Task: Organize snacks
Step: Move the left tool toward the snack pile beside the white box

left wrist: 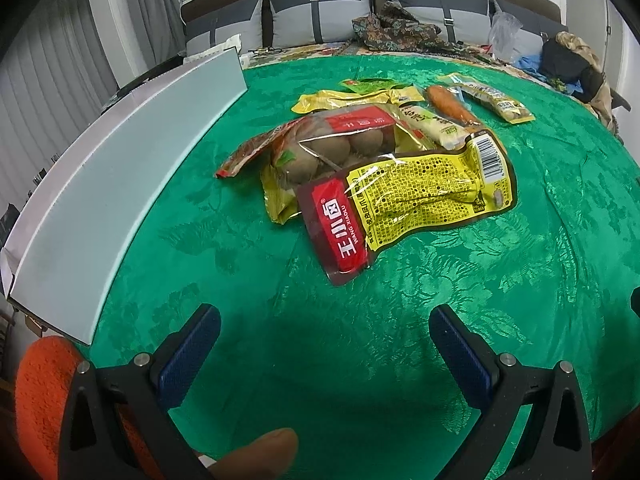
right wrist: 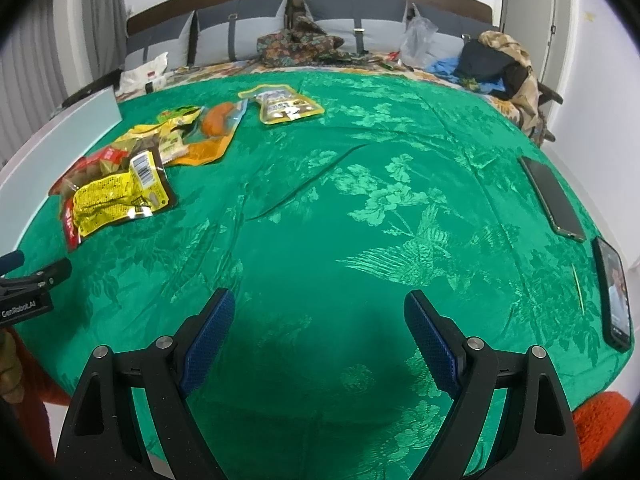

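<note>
A pile of snack packets lies on the green patterned cloth (left wrist: 280, 344). Nearest is a yellow and red chicken-feet packet (left wrist: 416, 196), on a clear pack of brown eggs (left wrist: 336, 144). Behind lie yellow packets (left wrist: 348, 100), an orange sausage (left wrist: 448, 104) and a long yellow packet (left wrist: 492, 100). My left gripper (left wrist: 324, 320) is open and empty, short of the pile. My right gripper (right wrist: 318, 308) is open and empty over bare cloth; the pile (right wrist: 116, 192) lies far left, with a separate yellow packet (right wrist: 286, 106) at the back.
A white box wall (left wrist: 120, 184) runs along the table's left edge. Two phones (right wrist: 554, 198) (right wrist: 614, 292) lie at the right edge. A sofa with cushions, clothes and bags (right wrist: 312, 40) stands behind the table. The left gripper's body (right wrist: 28, 284) shows at the left.
</note>
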`<state>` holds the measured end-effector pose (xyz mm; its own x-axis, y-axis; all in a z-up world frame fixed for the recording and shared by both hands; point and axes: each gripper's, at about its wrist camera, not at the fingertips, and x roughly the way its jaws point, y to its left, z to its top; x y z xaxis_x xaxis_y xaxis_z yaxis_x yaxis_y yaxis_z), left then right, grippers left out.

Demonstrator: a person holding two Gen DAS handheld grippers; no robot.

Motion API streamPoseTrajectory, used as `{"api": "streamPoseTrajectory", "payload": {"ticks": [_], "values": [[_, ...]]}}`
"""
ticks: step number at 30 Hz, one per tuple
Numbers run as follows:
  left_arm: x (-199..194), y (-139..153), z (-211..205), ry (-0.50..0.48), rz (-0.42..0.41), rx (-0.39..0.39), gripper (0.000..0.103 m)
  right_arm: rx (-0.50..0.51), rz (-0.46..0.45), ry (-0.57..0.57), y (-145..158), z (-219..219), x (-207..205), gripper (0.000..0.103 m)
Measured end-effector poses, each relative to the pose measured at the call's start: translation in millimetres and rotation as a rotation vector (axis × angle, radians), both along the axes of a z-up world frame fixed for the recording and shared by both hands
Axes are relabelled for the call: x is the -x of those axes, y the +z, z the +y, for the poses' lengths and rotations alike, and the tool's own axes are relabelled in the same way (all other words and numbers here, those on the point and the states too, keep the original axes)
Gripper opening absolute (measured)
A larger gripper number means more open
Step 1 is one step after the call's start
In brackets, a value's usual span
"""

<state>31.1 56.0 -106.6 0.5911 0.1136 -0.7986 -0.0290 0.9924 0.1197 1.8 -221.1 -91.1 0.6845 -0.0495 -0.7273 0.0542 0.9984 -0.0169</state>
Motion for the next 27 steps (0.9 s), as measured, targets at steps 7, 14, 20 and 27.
{"api": "streamPoseTrajectory", "payload": {"ticks": [7,14,20,27], "values": [[-0.6,-4.3,1.2,0.002,0.016,-0.002,0.103,-0.001,0.006,0.003,-1.2,1.0,-0.1,0.089],[-4.3,-9.3,3.6,0.011,0.034,-0.002,0.103,-0.001,0.012,0.006,-2.3,1.8,-0.7,0.089],[-5.3,-12.8,5.5,0.014,0.046,-0.004,0.103,-0.003,0.015,0.008,-3.5,2.9,-1.4,0.089],[-6.6,-15.4,6.9,0.015,0.046,0.006,0.103,-0.005,0.025,0.011,-6.3,3.1,-2.6,0.089]]}}
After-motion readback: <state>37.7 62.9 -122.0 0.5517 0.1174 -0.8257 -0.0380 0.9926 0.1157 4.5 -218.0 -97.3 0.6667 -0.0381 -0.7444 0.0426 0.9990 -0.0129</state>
